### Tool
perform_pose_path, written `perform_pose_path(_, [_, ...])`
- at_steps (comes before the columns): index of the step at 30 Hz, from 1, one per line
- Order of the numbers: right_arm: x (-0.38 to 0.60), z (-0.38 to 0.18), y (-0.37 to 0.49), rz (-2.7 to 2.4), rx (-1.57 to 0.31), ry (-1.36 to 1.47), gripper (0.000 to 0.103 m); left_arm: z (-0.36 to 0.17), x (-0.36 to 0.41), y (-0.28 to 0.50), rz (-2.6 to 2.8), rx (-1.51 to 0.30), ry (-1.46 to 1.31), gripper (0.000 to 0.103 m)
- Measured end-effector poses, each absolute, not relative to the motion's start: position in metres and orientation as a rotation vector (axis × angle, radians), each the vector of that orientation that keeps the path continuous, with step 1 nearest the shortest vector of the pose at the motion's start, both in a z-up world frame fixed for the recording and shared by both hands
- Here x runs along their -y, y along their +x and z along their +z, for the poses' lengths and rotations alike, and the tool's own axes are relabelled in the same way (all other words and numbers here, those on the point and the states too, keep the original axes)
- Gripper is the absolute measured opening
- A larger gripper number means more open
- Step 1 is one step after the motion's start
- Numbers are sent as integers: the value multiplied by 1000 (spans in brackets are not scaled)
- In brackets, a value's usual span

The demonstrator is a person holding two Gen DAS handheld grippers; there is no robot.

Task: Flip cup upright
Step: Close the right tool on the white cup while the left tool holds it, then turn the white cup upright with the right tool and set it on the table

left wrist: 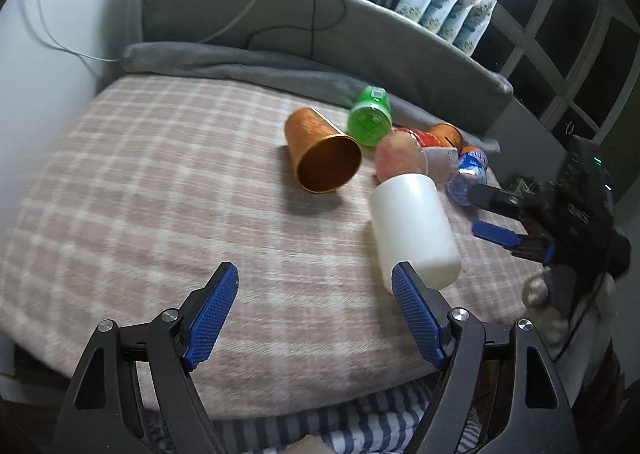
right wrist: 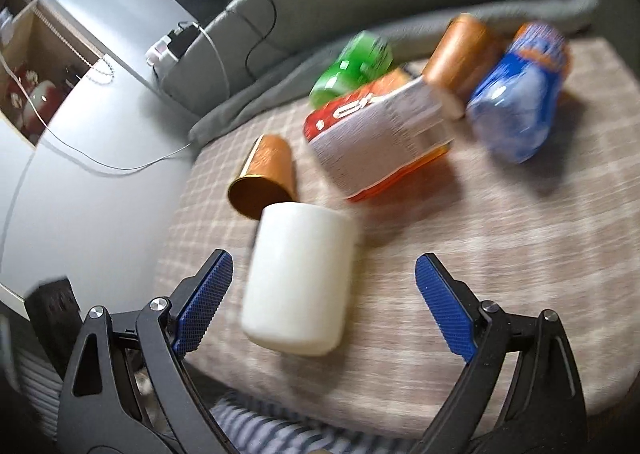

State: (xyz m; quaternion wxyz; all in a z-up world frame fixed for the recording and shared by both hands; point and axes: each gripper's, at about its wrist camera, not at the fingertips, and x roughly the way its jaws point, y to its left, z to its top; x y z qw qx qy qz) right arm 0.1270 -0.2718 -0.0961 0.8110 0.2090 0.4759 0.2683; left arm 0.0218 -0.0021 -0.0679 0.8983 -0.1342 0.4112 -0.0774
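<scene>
A white cup (left wrist: pixel 414 228) lies on its side on the checked bed cover (left wrist: pixel 160 182), near the front edge; it also shows in the right wrist view (right wrist: pixel 298 280). A copper cup (left wrist: pixel 322 152) lies on its side behind it, its mouth facing me, and shows in the right wrist view too (right wrist: pixel 262 180). My left gripper (left wrist: pixel 316 314) is open and empty, its right finger just in front of the white cup. My right gripper (right wrist: pixel 324 304) is open and empty, with the white cup lying between its fingers toward the left one. It also shows in the left wrist view (left wrist: pixel 486 212).
A green bottle (left wrist: pixel 370 116), a red-labelled bottle (right wrist: pixel 380 138), a second copper cup (right wrist: pixel 456 60) and a blue bottle (right wrist: pixel 516 94) lie in a heap at the back. A grey headboard (left wrist: pixel 280 14) with cables stands behind. Striped cloth (left wrist: pixel 360 426) hangs below the front edge.
</scene>
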Motion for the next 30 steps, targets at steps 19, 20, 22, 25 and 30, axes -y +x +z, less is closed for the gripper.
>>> perform_pose_path(19, [227, -129, 164, 676, -1217, 424, 78, -78, 16, 20, -233, -921, -290, 79])
perform_pose_path(20, [227, -128, 163, 677, -1209, 422, 78, -79, 17, 20, -232, -923, -290, 79])
perform_pose_path(22, [229, -125, 159, 677, -1192, 412, 78, -81, 17, 21, -233, -927, -294, 79])
perform_pose_path(25, [230, -121, 152, 668, -1163, 395, 78, -80, 16, 22, -235, -924, -294, 79])
perform_pose_path(30, [233, -110, 140, 636, -1087, 346, 78, -78, 18, 23, -232, -917, -277, 79])
